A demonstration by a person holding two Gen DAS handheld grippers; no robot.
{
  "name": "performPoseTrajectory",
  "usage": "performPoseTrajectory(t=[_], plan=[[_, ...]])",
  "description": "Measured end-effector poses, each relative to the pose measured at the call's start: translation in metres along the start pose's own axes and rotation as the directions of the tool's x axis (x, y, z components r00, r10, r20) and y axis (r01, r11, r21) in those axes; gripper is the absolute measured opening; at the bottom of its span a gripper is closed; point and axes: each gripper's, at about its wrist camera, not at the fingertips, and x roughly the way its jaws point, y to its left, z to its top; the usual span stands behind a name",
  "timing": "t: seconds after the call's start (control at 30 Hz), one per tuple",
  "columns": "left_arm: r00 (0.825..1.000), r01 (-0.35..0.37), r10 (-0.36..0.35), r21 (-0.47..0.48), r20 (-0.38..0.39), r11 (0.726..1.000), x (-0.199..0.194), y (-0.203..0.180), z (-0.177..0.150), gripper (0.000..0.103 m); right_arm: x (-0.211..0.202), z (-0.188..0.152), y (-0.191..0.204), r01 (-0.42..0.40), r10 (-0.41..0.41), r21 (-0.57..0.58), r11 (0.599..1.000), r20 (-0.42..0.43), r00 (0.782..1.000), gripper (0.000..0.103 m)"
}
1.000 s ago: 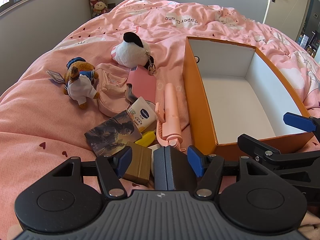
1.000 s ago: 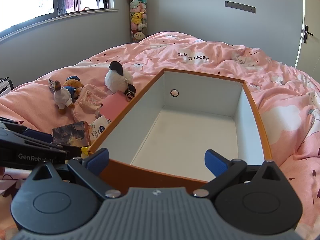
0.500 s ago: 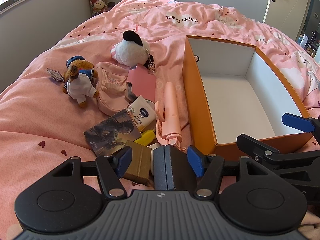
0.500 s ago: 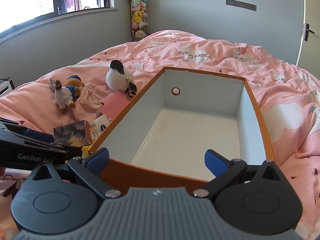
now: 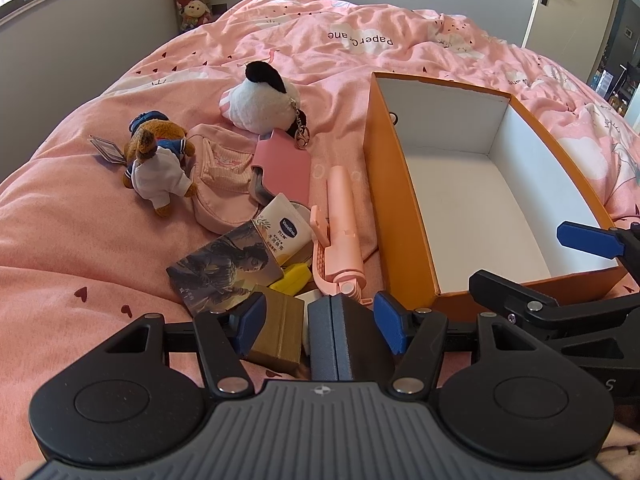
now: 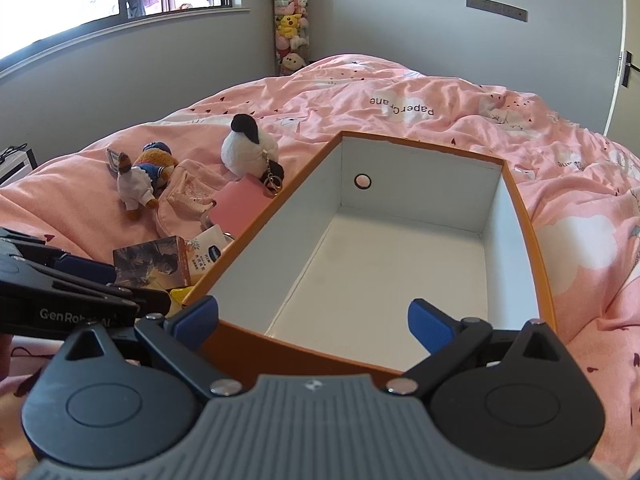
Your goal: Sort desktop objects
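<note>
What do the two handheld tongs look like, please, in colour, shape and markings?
Both the left tongs and the right tongs have black angular arms with silver rivets, blue pads, round black discs and a ribbed grey centre. White "GenRob" lettering marks the left one's side.

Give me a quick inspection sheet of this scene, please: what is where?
Surface: pink bedspread, rumpled.
Job's things: orange box, nothing inside; pile beside it includes bear plush, white plush, pink stick, cream tube, picture card.
Clutter: nothing seen.
Grippers: left gripper open around a grey block; right gripper open at the box's near wall.
Cables: nothing seen.
Surroundings: window, door, plush-toy tower.
</note>
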Motion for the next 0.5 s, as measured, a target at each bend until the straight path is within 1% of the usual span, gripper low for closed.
performPoseTrajectory(t=[0.1,0.2,0.3,0.4,0.43,0.5], plan=[[1.000,0.011,-0.011,-0.032,-0.001,0.999,0.000,0.008,0.004,0.070,0.003,0.005,0.002,0.002,-0.002,-0.018,1.000,-0.007,1.000,0.100],[1.000,0.029,-0.029,-0.058,0.003,0.998,0.000,0.017,0.010,0.070,0.008,0.012,0.003,-0.001,0.000,-0.039,0.999,-0.018,1.000,0.098],[0.999,0.038,-0.038,-0.078,0.008,0.996,0.000,0.025,0.018,0.070,0.014,0.018,0.004,-0.010,0.009,-0.060,0.998,-0.029,1.000,0.090],[0.999,0.039,-0.038,-0.093,0.012,0.995,-0.001,0.036,0.027,0.070,0.019,0.026,0.004,-0.026,0.023,-0.080,0.996,-0.035,0.999,0.088],[0.999,0.040,-0.039,-0.095,0.013,0.995,-0.002,0.039,0.030,0.069,0.020,0.029,0.005,-0.031,0.028,-0.091,0.995,-0.034,0.999,0.083],[0.999,0.036,-0.036,-0.098,0.009,0.995,-0.002,0.045,0.037,0.066,0.024,0.035,0.005,-0.039,0.035,-0.115,0.993,-0.038,0.999,0.078]])
